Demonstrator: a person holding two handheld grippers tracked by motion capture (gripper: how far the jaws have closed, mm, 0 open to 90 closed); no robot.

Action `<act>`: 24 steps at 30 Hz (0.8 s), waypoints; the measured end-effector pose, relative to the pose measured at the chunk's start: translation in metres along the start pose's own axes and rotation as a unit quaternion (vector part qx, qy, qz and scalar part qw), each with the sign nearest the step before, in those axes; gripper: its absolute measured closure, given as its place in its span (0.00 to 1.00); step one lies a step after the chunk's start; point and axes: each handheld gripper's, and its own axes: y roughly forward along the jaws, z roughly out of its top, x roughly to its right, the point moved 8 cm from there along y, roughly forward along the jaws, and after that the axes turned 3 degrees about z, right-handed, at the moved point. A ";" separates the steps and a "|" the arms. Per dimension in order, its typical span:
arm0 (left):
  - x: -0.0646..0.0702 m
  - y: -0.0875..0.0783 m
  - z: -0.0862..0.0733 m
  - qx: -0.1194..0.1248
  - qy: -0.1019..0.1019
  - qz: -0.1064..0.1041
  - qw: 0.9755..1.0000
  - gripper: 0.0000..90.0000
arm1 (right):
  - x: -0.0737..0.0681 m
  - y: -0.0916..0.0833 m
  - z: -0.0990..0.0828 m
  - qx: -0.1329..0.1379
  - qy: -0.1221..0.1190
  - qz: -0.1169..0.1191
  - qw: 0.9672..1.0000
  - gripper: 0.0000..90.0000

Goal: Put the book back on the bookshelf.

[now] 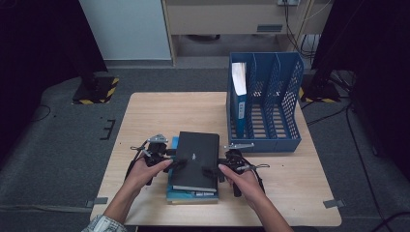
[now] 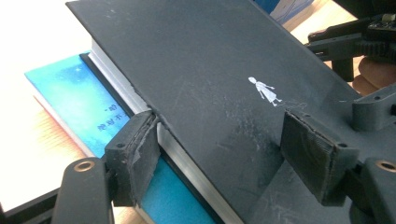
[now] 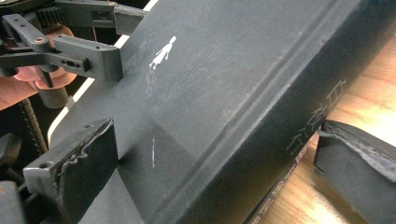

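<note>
Straddling the two long edges of the black hardcover book, both pairs of jaws stand apart with the book between them. In the left gripper view, the left gripper has one pad under the page edge at the book's left side and the other pad lying over the front cover, near the small white figure printed there; the lower pad looks to be touching the pages, the upper one just on or above the cover, so I would call this a loose bracket, not a firm clamp. In the right gripper view, the right gripper has one pad over the cover and the other beside the spine with its pale lettering, a clear gap showing at the spine side.

The black book lies flat on top of a blue paperback book at the near middle of the pale wooden desk, its long axis running near to far, so the grippers face each other across its short width. Both hands are about equally close. The blue plastic mesh file rack stands far right, with a blue and white binder upright in its leftmost slot.
</note>
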 end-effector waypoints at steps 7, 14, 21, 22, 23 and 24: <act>0.000 0.000 0.002 -0.009 0.008 0.002 1.000 0.31 | 0.001 0.002 0.000 -0.003 0.004 0.014 1.000 0.01; 0.001 0.002 0.003 -0.017 0.008 -0.007 1.000 0.30 | 0.001 0.002 0.000 0.001 0.014 0.014 1.000 0.00; -0.002 -0.001 0.004 -0.016 0.003 -0.011 1.000 0.37 | 0.004 0.000 0.003 0.002 0.024 0.014 1.000 0.06; -0.002 -0.001 0.004 -0.014 0.002 -0.012 1.000 0.38 | 0.003 -0.001 0.003 0.001 0.025 0.014 1.000 0.06; -0.003 -0.002 0.005 -0.014 0.001 -0.013 1.000 0.40 | 0.003 -0.001 0.003 -0.002 0.026 0.014 1.000 0.07; -0.003 -0.002 0.005 -0.013 0.001 -0.014 1.000 0.41 | 0.003 -0.002 0.004 -0.003 0.029 0.013 0.999 0.09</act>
